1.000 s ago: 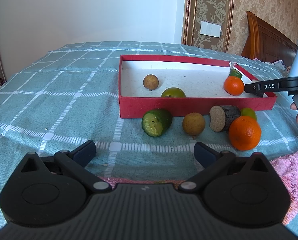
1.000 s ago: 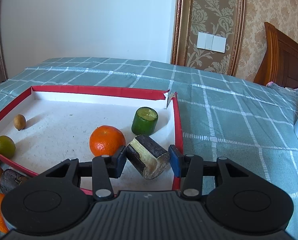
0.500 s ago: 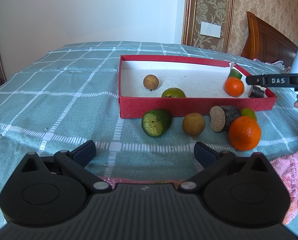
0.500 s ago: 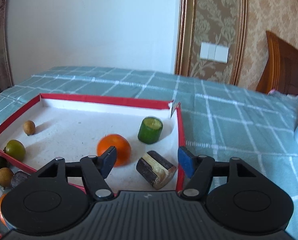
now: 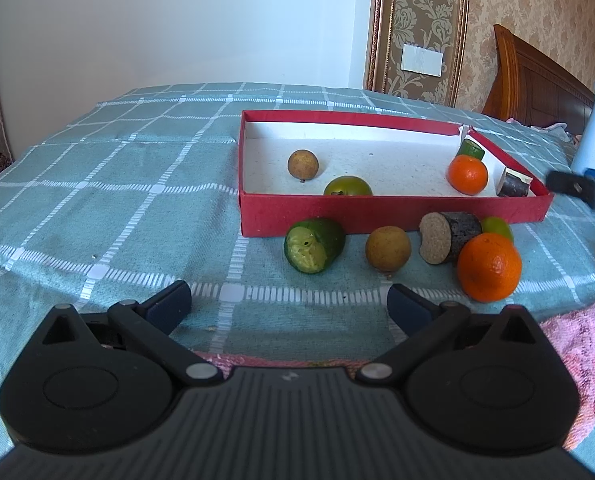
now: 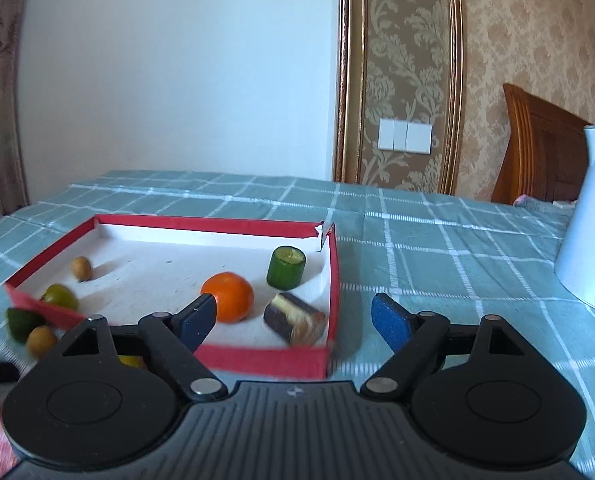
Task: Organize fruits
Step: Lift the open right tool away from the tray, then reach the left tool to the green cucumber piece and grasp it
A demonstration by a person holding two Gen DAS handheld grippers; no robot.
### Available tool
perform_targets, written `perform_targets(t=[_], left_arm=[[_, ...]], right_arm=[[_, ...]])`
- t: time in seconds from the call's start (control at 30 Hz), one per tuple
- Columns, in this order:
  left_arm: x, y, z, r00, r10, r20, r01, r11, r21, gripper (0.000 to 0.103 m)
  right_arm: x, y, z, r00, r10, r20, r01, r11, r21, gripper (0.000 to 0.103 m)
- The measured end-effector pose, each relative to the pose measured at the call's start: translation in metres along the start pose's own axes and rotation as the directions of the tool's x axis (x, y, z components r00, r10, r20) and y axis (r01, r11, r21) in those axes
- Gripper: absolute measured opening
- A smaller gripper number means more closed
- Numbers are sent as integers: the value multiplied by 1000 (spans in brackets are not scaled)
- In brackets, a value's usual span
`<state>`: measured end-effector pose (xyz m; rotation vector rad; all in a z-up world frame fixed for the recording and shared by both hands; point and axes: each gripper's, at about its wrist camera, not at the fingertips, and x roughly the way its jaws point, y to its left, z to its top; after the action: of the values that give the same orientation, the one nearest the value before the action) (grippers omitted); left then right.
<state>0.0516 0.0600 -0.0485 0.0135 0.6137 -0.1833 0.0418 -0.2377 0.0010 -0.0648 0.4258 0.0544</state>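
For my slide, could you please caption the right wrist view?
Open right tongs above the red box, dark cut piece lying inside beside an orange.

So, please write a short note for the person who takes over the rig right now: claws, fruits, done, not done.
Left claw: open, empty, low over the cloth in front of the loose fruits.
Right claw: open, empty, at the near right corner of the red box.
In the box: dark cut piece, orange, green cut cylinder, brown round fruit, green round fruit.
Left outside, along the box front: cut green piece, brown fruit, dark cork-faced piece, small green fruit, big orange.
Five in, five to go.
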Motion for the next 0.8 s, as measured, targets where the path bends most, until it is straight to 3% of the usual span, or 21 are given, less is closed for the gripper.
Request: perform_targets(t=[0.1,0.37,0.6,0.67,0.7,0.8], left_arm=[[0,0,0,1000,2,0,-2,1000,2,103],[-1,0,0,1000,22,2,-22,1000,-5,103],[2,-8,5,1000,29,-3,-29,999,22,103],[5,-8,9,1000,7,-12,-7,1000,20,98],[7,-9,11,1000,0,-16,0,1000,22,90],[12,-10,17,1000,-2,-20,2,999,33,87]], right_arm=[[-15,5,-12,999,8,31,-7,999,-47,91],[-19,29,-28,999,37,-17,-40,981,-188,92],[-4,19,-28,991,25,-131,-41,992,-122,92],[4,16,-29,982,38,-185,-57,993,-99,95],[10,15,-29,974,44,-223,-64,995,-83,96],[11,7,-31,970,53,-239,-61,998,-25,99]])
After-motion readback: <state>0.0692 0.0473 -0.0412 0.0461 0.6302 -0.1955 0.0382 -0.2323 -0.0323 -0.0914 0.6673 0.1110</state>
